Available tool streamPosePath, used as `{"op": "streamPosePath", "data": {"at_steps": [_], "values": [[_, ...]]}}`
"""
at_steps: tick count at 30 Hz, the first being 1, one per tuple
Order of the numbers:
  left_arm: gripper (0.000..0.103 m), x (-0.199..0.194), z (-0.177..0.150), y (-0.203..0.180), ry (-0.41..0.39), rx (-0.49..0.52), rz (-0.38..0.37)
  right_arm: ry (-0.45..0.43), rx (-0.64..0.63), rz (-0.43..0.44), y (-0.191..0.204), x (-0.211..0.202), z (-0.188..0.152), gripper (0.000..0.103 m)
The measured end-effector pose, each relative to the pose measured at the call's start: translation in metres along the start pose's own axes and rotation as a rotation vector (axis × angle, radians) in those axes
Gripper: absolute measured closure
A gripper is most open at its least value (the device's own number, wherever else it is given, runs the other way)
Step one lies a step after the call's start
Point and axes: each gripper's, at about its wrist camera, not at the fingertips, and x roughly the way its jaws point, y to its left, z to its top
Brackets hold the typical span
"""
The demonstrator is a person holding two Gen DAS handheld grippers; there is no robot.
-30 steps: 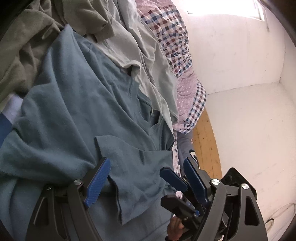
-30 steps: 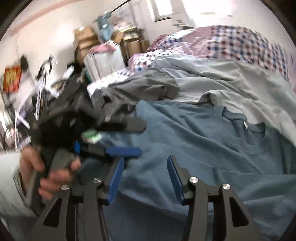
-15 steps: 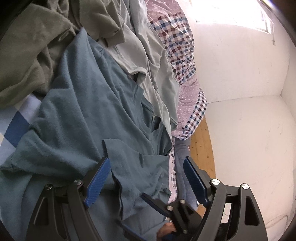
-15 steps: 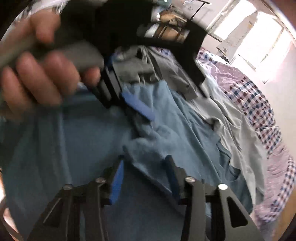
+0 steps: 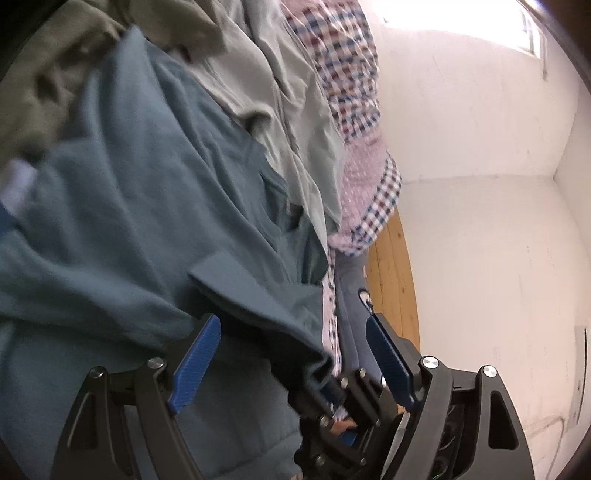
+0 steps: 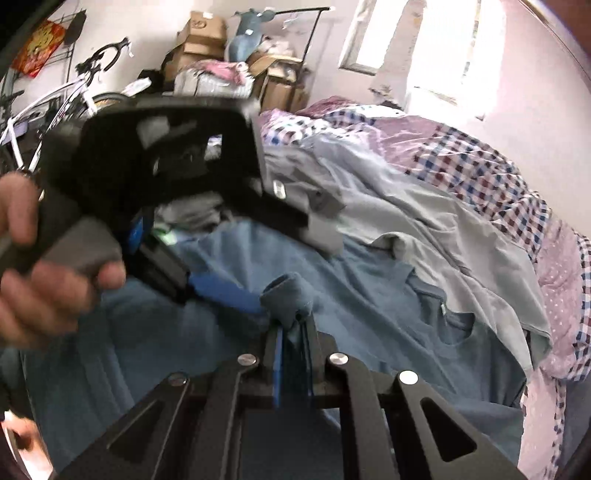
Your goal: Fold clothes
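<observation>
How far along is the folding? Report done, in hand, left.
Done: no finished fold shows. In hand: the right gripper, jaws just closed, pinches the blue shirt's edge; the left gripper stands open over its sleeve. Left: the whole fold, plus the grey shirt.

This was a lived-in bedroom in a home. A bed [image 6: 461, 280] took up most of the room, spread with a checked and dotted pink quilt [image 6: 491, 173] and loose T-shirts [image 6: 369, 295]. Against the far wall stood stacked cardboard boxes [image 6: 201, 35] and a white bicycle [image 6: 66, 96], with a red paper decoration [image 6: 38, 48] hung above. Daylight came through a window [image 6: 454, 48], the walls [image 5: 480, 147] were plain white, and the floor [image 5: 393, 280] was wooden boards.
</observation>
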Motion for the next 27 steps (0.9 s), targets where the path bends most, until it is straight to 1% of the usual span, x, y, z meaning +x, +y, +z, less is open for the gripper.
{"op": "streamPosePath", "data": {"at_steps": [3, 5, 8, 9, 10, 11, 12, 13, 15, 16, 19, 20, 23, 24, 25, 26, 27], "values": [[0.019, 0.014, -0.004, -0.004, 0.037, 0.006, -0.014, 0.001, -0.001, -0.005, 0.002, -0.001, 0.001, 0.095], [0.019, 0.020, -0.006, -0.005, 0.046, -0.001, -0.032, 0.011, -0.019, 0.003, 0.006, 0.000, -0.001, 0.095], [0.020, 0.018, -0.005, -0.006, 0.009, 0.006, -0.032, 0.034, -0.042, 0.037, 0.012, 0.004, -0.006, 0.092], [0.020, 0.017, -0.004, -0.005, -0.010, 0.005, -0.032, 0.044, -0.044, 0.048, 0.012, 0.006, -0.008, 0.087], [0.021, 0.015, -0.003, -0.004, -0.028, 0.003, -0.030, 0.051, -0.045, 0.050, 0.012, 0.006, -0.010, 0.084], [0.025, 0.015, -0.002, -0.002, -0.039, -0.002, -0.021, 0.054, -0.044, 0.048, 0.012, 0.006, -0.012, 0.079], [0.030, 0.016, -0.001, -0.001, -0.040, -0.005, -0.006, 0.058, -0.044, 0.046, 0.012, 0.006, -0.014, 0.067], [0.033, 0.017, -0.001, 0.001, -0.040, -0.009, 0.009, 0.062, -0.044, 0.044, 0.013, 0.006, -0.016, 0.060], [0.046, 0.021, -0.002, 0.005, -0.027, -0.020, 0.035, 0.056, -0.038, 0.025, 0.010, 0.003, -0.019, 0.050], [0.049, 0.024, -0.003, 0.006, -0.013, -0.026, 0.048, 0.052, -0.031, 0.019, 0.008, 0.001, -0.020, 0.048], [0.056, 0.030, -0.006, 0.007, 0.012, -0.020, 0.092, 0.042, -0.011, 0.008, 0.001, -0.005, -0.024, 0.048], [0.065, 0.032, -0.007, 0.007, 0.021, -0.016, 0.109, 0.041, -0.007, 0.004, -0.002, -0.006, -0.025, 0.048], [0.073, 0.036, -0.009, 0.009, 0.038, -0.012, 0.145, 0.049, 0.008, -0.007, -0.011, -0.011, -0.032, 0.048], [0.081, 0.036, -0.009, 0.009, 0.040, -0.010, 0.156, 0.052, 0.018, -0.010, -0.016, -0.014, -0.035, 0.048], [0.086, 0.036, -0.008, 0.010, 0.034, -0.009, 0.164, 0.054, 0.028, -0.011, -0.022, -0.017, -0.039, 0.048], [0.090, 0.035, -0.007, 0.010, 0.027, -0.008, 0.172, 0.054, 0.047, -0.014, -0.030, -0.022, -0.043, 0.048], [0.091, 0.034, -0.006, 0.011, 0.021, -0.007, 0.179, 0.050, 0.077, -0.019, -0.042, -0.028, -0.049, 0.048]]}}
